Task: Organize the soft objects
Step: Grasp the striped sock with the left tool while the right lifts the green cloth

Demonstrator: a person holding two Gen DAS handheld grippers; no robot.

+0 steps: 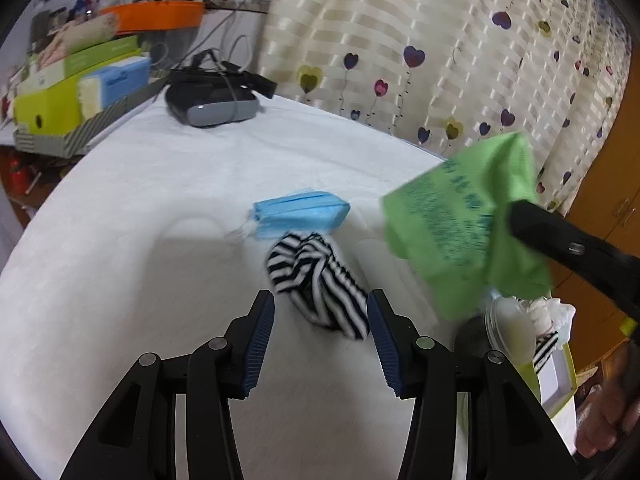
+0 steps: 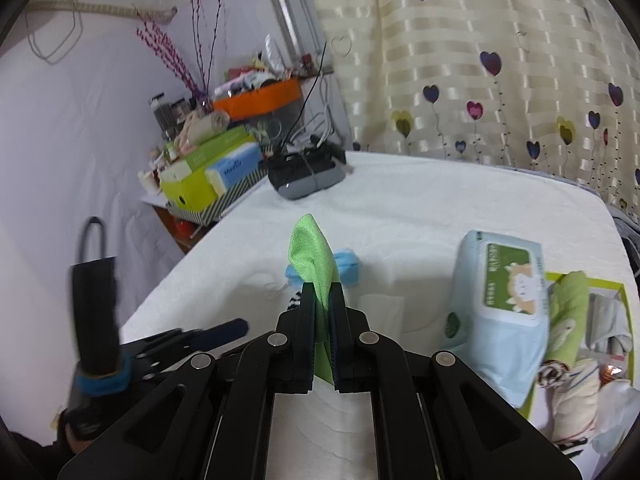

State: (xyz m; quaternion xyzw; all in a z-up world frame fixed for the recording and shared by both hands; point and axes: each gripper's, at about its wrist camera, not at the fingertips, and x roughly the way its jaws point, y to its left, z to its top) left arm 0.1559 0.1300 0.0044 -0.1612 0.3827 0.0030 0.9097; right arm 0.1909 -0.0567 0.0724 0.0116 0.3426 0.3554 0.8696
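The right gripper (image 2: 322, 320) has its fingers clamped tight on a fold of the green cloth (image 2: 310, 256), which stands up past the tips in the right wrist view and hangs as a loose, printed sheet in the air in the left one (image 1: 460, 232). The left gripper (image 1: 320, 336) has its fingers spread wide with nothing pressed between them; the striped sock (image 1: 316, 280) lies on the white bed (image 1: 140, 220) just ahead, its near end reaching into the gap. Beyond it sits the blue face mask (image 1: 298, 212), folded, almost touching the sock.

The grip on the cloth is narrow, so the fabric could slide out if swung, or its hanging edge could brush the open box (image 2: 616, 292) of soft things at the right and snag. Closing on the sock too early could pinch only a thin edge. The wipes pack (image 2: 496, 304) leans beside the box.
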